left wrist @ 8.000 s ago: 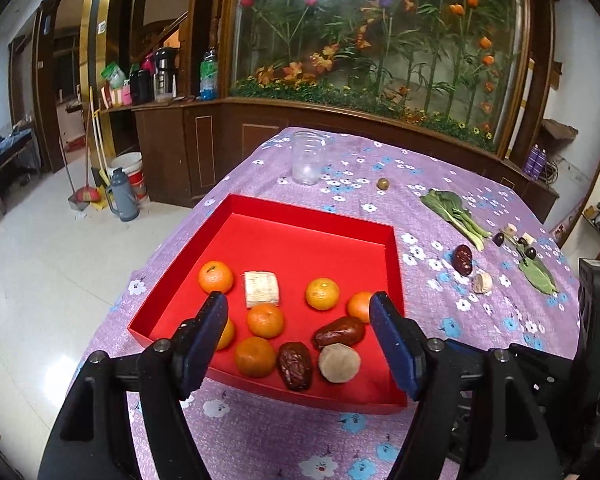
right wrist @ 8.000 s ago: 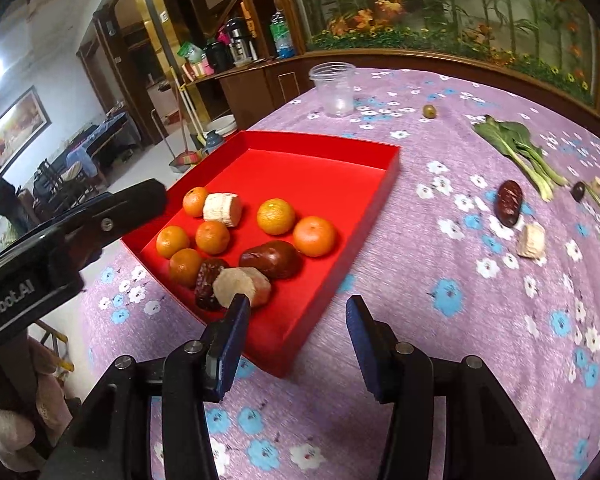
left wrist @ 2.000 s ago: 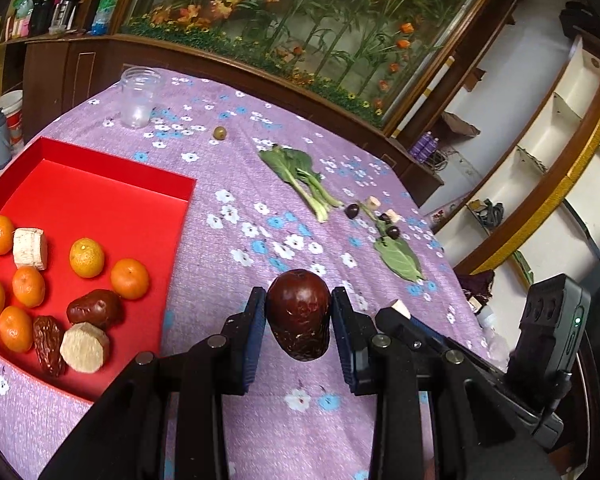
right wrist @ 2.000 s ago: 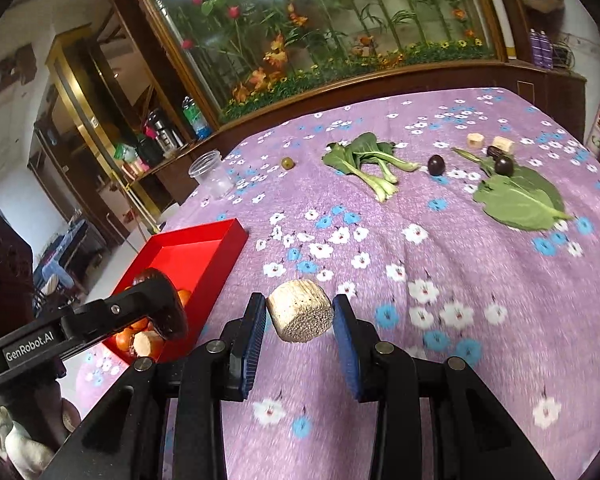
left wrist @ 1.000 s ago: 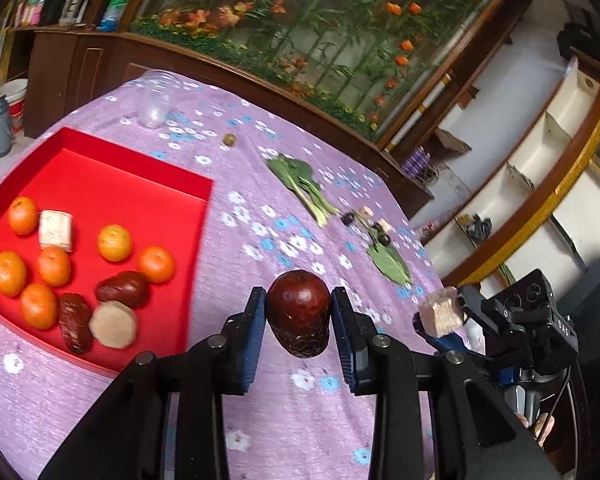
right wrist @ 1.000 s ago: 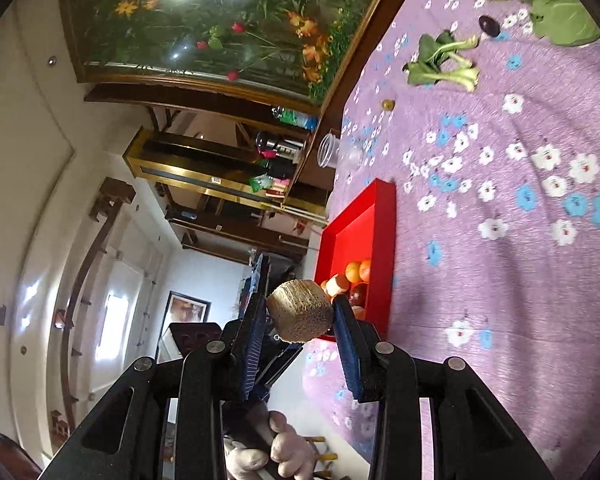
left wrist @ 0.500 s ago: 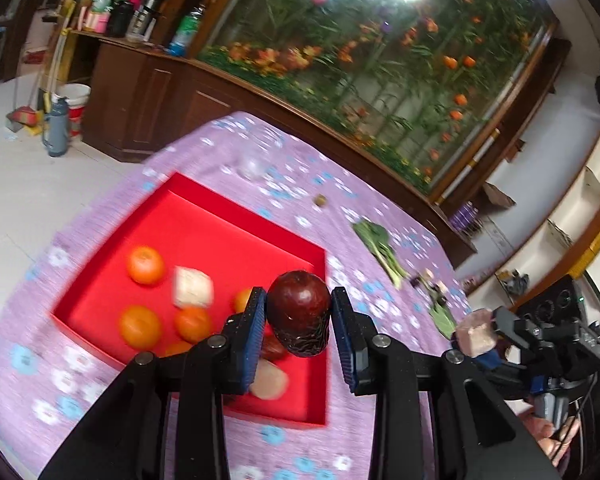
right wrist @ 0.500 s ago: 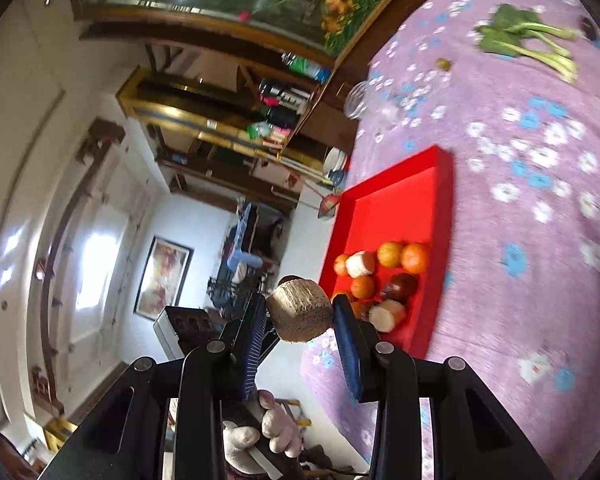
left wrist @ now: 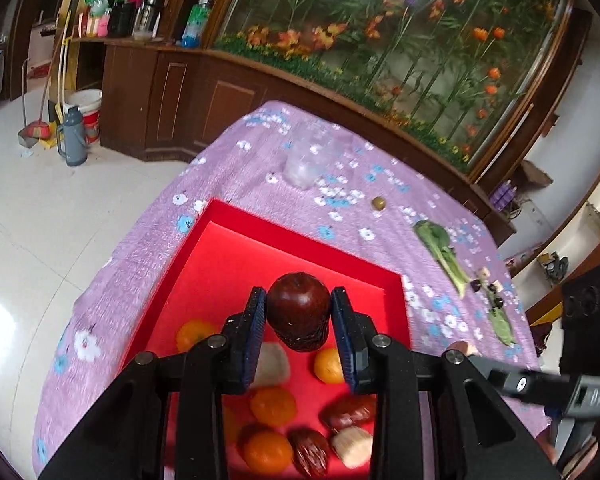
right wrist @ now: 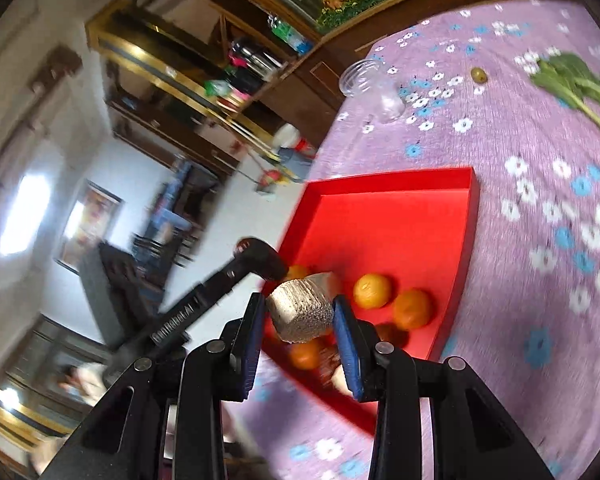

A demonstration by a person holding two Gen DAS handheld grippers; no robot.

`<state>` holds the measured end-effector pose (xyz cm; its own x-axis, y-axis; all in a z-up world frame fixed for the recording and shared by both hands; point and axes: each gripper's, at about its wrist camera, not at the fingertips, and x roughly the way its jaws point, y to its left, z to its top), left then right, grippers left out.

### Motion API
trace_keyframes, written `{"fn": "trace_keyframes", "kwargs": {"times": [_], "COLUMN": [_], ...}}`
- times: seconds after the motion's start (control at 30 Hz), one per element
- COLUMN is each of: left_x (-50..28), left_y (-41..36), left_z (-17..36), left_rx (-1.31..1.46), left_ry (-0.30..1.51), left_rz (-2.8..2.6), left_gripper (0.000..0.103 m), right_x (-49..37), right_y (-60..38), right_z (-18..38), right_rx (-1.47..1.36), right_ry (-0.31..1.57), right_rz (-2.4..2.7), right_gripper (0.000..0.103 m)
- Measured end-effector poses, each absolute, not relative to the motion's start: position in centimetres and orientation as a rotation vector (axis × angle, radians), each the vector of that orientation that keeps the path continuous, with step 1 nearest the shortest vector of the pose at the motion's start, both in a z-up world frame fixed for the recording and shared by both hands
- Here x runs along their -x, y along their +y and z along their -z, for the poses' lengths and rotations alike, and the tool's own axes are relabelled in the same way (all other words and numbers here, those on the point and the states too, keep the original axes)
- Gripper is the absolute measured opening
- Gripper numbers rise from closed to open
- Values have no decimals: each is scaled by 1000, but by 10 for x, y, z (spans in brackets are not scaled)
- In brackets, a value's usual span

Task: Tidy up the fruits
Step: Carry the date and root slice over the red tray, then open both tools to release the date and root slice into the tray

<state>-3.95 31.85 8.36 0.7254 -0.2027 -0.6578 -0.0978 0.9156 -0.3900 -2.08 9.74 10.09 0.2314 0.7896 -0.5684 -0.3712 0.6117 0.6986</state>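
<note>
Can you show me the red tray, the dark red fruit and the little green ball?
red tray (left wrist: 236, 248), left wrist view, bare floor.
dark red fruit (left wrist: 298, 304), left wrist view, front.
little green ball (left wrist: 378, 202), left wrist view, middle.

Tray (left wrist: 288, 236) on the tablecloth (left wrist: 148, 240), oranges (left wrist: 268, 452) and dates (left wrist: 310, 456) lay at its near end, cup (left wrist: 302, 164) stood beyond it, leafy greens (left wrist: 440, 248) to its right.

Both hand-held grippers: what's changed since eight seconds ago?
Each was open and empty then. Now the left hand-held gripper is shut on a dark red date and the right hand-held gripper on a tan cut chunk, both picked off the cloth and carried back over the red tray. The oranges in the tray stayed put.
</note>
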Motion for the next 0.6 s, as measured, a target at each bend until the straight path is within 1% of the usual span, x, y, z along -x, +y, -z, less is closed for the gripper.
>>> {"fn": "trace_keyframes", "kwargs": {"times": [0.2, 0.4, 0.43, 0.5, 0.53, 0.57, 0.6], "left_x": [6, -14, -15, -16, -16, -15, -14], "left_y": [326, 330, 331, 332, 333, 334, 334], "left_z": [-54, -32, -30, -27, -27, -27, -29], "left_rx": [468, 507, 511, 513, 517, 519, 517], "left_ry": [852, 910, 913, 917, 918, 912, 905], "left_rz": [46, 19, 14, 11, 8, 7, 5], "left_gripper": [32, 32, 33, 42, 52, 55, 56], "right_x": [2, -15, -17, -19, -20, -20, -21], "right_y": [133, 157, 160, 165, 167, 169, 169], "right_z": [-85, -62, -59, -53, -51, -49, -47], "right_rx": [-218, -78, -63, -24, -11, -4, -4], "right_ry": [1035, 1045, 1048, 1046, 1044, 1045, 1045], "right_rz": [-709, -635, -631, -621, -619, -619, -621], "right_gripper": [38, 38, 38, 39, 39, 39, 39]}}
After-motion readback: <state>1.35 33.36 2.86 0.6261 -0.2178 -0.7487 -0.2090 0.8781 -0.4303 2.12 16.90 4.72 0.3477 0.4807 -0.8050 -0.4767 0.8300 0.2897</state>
